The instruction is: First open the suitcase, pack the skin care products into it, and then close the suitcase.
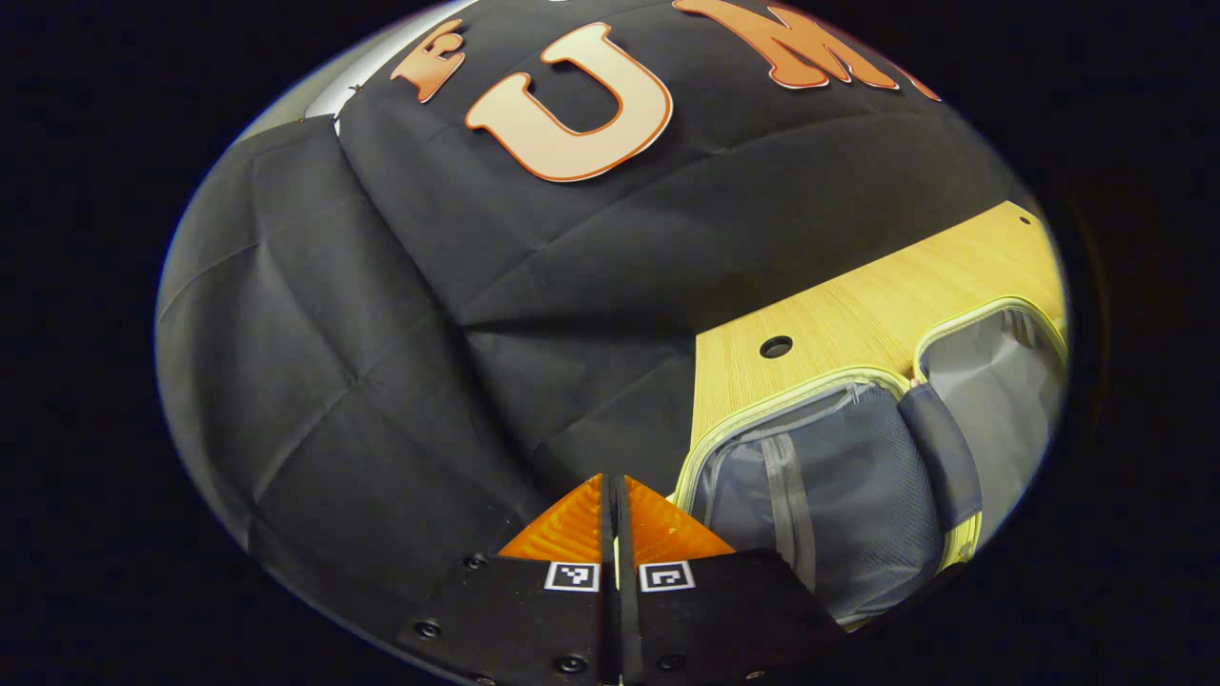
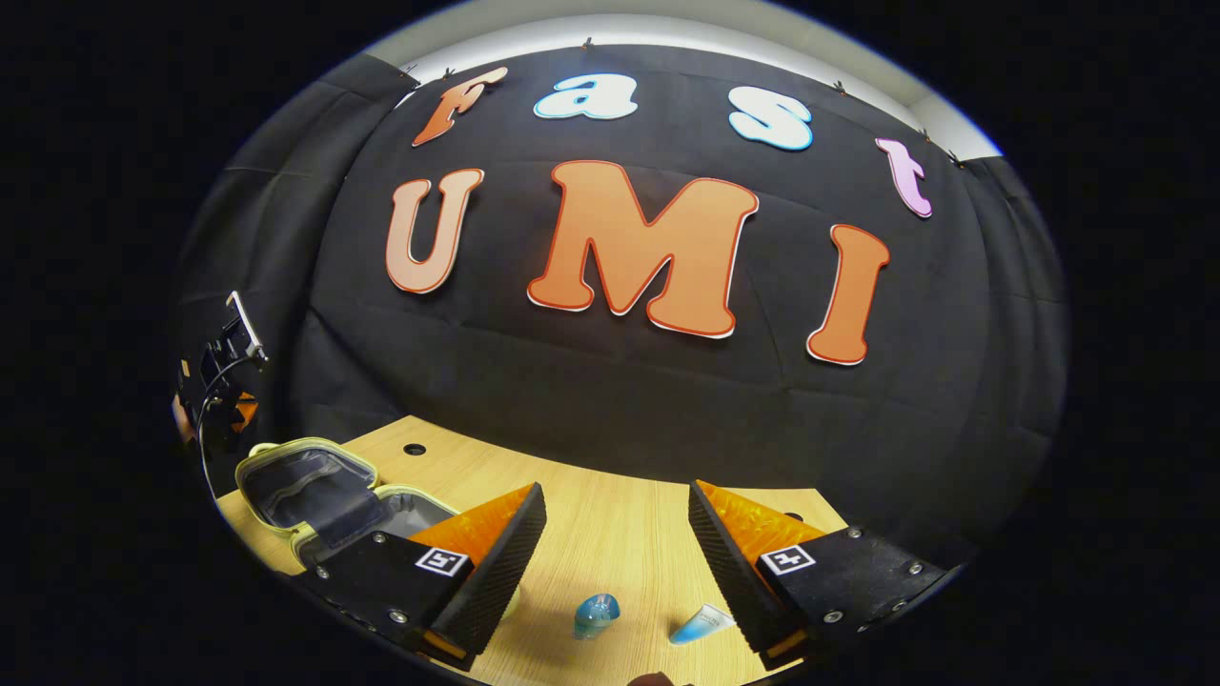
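The suitcase [image 2: 315, 495] lies open on the worktop [image 2: 610, 534], left of the right gripper [image 2: 615, 543]. Its fingers are spread wide above a blue bottle [image 2: 597, 615] and a small tube [image 2: 702, 624], both still unpacked. The left gripper [image 1: 615, 519] is pinched together, holding nothing. Packing and closing are left.

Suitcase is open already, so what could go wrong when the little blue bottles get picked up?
1. The small blue rounded bottle and the blue tube with a pale cap lie on their sides on the wooden table, so they might roll or slip as the open right tongs close.
2. They lie near each other, so grabbing one could knock the other.
3. The open yellow-trimmed grey suitcase sits off to one side, so a loosely held bottle might drop on the way.
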Demonstrator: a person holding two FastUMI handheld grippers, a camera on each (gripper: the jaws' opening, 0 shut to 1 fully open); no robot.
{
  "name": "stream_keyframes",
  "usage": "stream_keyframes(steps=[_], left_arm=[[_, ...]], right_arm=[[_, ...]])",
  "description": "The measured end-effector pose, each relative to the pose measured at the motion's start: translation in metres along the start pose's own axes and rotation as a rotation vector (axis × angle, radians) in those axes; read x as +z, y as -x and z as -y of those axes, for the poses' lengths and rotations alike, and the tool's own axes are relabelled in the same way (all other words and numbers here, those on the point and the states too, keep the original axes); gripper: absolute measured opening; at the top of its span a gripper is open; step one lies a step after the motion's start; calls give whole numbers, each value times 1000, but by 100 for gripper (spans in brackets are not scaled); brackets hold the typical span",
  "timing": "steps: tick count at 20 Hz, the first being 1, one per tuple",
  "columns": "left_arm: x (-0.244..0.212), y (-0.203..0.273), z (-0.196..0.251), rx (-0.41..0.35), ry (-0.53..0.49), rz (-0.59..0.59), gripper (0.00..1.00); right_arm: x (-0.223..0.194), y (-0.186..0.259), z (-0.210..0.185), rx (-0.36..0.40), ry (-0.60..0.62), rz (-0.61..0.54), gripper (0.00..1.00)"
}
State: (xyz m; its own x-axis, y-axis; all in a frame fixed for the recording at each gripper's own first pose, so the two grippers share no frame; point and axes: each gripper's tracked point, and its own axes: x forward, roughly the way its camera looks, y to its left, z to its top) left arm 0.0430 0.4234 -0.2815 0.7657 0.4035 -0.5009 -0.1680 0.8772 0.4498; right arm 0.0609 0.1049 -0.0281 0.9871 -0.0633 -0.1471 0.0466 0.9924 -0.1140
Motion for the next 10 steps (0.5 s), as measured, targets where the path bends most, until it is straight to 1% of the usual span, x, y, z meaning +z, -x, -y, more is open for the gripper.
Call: stream_keyframes(steps=[2,5,6,9,10], left_arm=[[-13,-3,0,-11,1,-30,1],[-13,1,14,-47,73,-43,1],[-13,4,23,-66,102,-46,14],[-6,24,41,-95,149,-42,39],[0,28,45,-99,151,-31,51]], right_arm=[[-3,2,7,-17,-3,-11,95],[-10,3,18,-44,-9,-30,95],[-12,3,20,-49,-14,-34,95],[-18,2,24,-48,-19,-45,95],[-21,2,26,-46,-20,-47,95]])
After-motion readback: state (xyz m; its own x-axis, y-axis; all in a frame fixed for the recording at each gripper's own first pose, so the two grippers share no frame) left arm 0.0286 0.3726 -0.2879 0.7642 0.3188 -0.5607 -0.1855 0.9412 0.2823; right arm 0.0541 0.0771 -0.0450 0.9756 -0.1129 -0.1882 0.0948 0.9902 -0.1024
